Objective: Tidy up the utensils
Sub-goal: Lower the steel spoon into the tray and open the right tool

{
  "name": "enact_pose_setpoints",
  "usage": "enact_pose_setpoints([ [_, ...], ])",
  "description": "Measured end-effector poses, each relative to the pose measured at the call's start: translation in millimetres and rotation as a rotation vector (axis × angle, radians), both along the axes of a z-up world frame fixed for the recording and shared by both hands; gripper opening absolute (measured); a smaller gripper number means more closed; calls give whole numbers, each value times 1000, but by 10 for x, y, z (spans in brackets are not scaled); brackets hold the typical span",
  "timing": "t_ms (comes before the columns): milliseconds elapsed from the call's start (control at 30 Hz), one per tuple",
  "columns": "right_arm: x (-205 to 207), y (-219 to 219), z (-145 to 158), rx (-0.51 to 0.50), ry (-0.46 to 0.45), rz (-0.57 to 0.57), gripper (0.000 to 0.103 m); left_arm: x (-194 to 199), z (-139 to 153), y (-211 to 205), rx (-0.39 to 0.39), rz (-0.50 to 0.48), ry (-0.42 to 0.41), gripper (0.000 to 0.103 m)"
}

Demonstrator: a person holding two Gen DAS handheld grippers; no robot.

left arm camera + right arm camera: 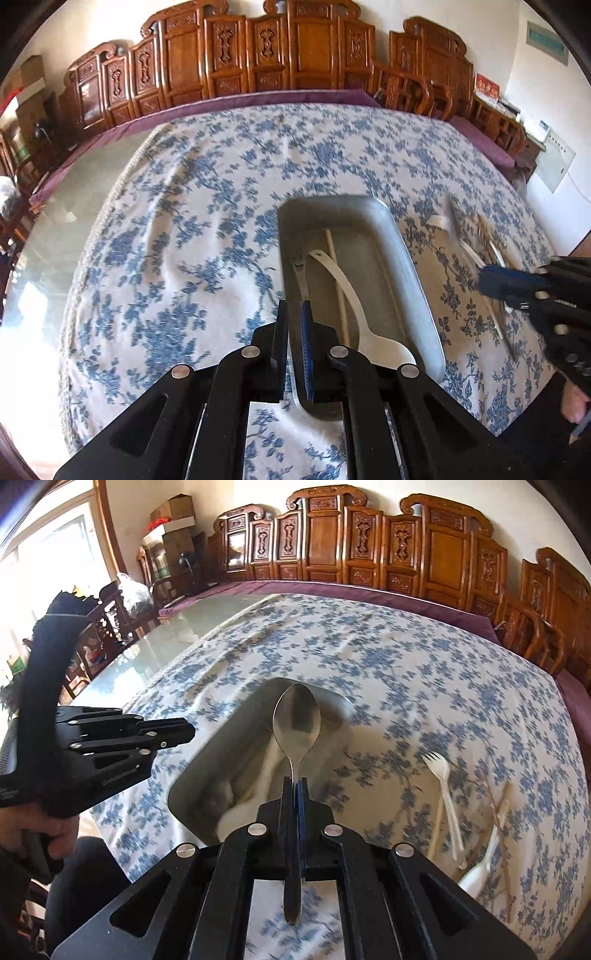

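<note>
A grey metal tray (413,280) lies on the blue floral tablecloth. It holds a white plastic spoon (354,295), a metal utensil (301,273) and a thin chopstick (334,258). My left gripper (295,314) hovers over the tray's near left rim, jaws almost together with nothing between them. My right gripper (296,786) is shut on a metal spoon (295,723), bowl pointing away, held above the tray (192,786). The left gripper also shows in the right wrist view (177,731). The right gripper shows in the left wrist view (484,280).
To the right of the tray lie a white plastic fork (443,782), a white plastic spoon (480,864) and thin sticks (502,812) on the cloth. Carved wooden chairs (369,542) line the table's far side. Bare glass tabletop (173,627) lies at the left.
</note>
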State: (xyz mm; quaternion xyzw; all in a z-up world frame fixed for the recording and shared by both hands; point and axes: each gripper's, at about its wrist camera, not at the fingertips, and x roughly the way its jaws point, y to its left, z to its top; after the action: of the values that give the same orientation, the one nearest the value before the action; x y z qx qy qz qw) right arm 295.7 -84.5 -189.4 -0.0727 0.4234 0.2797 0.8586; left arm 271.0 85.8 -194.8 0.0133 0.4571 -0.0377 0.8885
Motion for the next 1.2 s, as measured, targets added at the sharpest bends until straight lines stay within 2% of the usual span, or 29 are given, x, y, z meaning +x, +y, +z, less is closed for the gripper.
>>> enact_pose_setpoints([
  [267, 156, 434, -77, 5, 39, 15, 4, -127, 198, 310, 0, 25, -44, 6],
  [600, 388, 808, -442, -24, 124, -13, 4, -225, 92, 546, -7, 49, -36, 6],
  [933, 444, 890, -770, -57, 197, -29, 4, -245, 40, 521, -17, 39, -31, 6],
  [1200, 417, 779, -728, -27, 182, -28, 5, -271, 49, 462, -15, 26, -31, 6],
])
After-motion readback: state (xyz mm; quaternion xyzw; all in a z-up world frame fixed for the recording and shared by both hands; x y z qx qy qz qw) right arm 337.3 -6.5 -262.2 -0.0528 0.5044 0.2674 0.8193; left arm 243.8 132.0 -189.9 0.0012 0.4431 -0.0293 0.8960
